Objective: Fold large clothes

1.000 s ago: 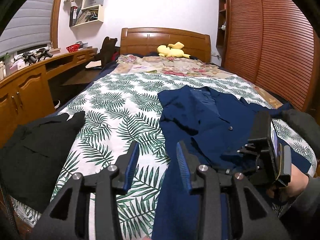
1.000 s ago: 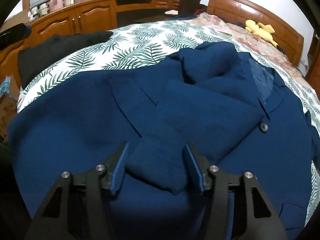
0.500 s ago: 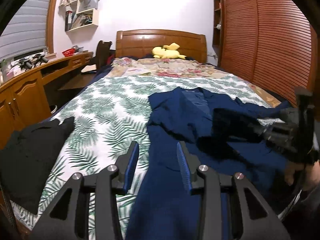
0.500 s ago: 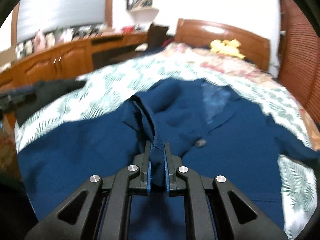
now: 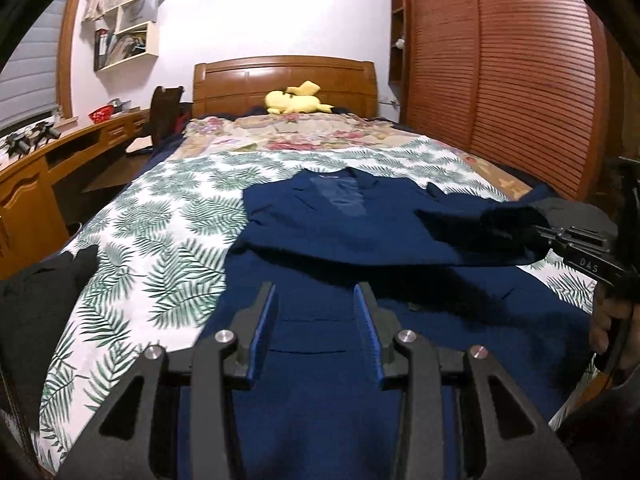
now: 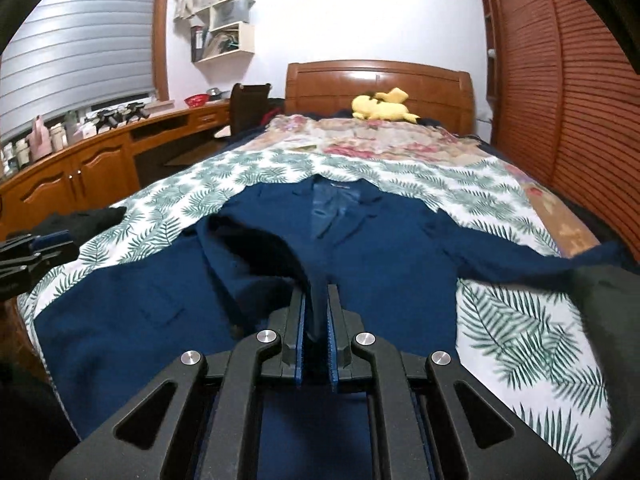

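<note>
Lifted off the bed, the navy jacket's woolly sleeve (image 6: pixel 316 280) hangs pinched in the right gripper (image 6: pixel 316 316).

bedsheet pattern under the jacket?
Green fern leaves on white bedsheet; clearest in the left wrist view.

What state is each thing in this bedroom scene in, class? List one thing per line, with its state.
navy jacket: spread front-up on the bed, one sleeve lifted
sleeve: pinched and raised off the jacket
right gripper: shut on the sleeve
left gripper: open, nothing between its fingers, above the jacket's hem
black garment: lying in a heap at the bed's left edge
yellow plush toy: lying by the headboard
wardrobe doors: closed
</note>
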`<act>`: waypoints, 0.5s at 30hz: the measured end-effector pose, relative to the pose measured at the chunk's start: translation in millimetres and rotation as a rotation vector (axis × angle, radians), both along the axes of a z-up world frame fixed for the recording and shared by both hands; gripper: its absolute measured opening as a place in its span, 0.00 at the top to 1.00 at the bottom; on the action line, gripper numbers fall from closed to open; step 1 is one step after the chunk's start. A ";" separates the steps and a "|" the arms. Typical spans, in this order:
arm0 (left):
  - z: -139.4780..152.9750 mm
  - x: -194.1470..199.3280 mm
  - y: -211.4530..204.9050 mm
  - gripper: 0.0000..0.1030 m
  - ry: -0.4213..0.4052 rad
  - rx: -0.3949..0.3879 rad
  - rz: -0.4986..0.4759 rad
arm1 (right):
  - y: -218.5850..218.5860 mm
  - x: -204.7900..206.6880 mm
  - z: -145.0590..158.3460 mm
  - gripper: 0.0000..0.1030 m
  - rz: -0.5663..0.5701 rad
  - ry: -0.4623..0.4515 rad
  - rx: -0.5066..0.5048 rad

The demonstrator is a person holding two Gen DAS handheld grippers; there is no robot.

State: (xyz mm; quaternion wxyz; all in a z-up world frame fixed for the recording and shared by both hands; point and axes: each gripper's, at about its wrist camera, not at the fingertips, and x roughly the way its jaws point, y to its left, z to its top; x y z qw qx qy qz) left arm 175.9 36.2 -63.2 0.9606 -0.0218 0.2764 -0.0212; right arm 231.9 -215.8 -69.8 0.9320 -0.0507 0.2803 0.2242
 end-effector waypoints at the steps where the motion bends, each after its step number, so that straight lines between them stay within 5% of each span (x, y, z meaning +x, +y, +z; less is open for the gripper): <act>1: -0.9 0.6 -5.0 0.63 0.001 0.008 -0.006 | -1.7 2.7 -5.7 0.94 0.012 0.044 0.001; 7: -1.5 1.8 -25.8 0.63 0.010 0.021 -0.036 | -1.9 11.7 -32.6 0.90 0.006 0.103 -0.111; 11: -7.3 5.1 -31.7 0.63 0.027 0.024 -0.051 | -9.0 9.0 -28.7 0.42 0.019 0.082 -0.086; 15: -17.5 15.4 -33.6 0.63 0.045 0.018 -0.054 | -6.0 8.0 -27.1 0.41 0.079 0.100 -0.017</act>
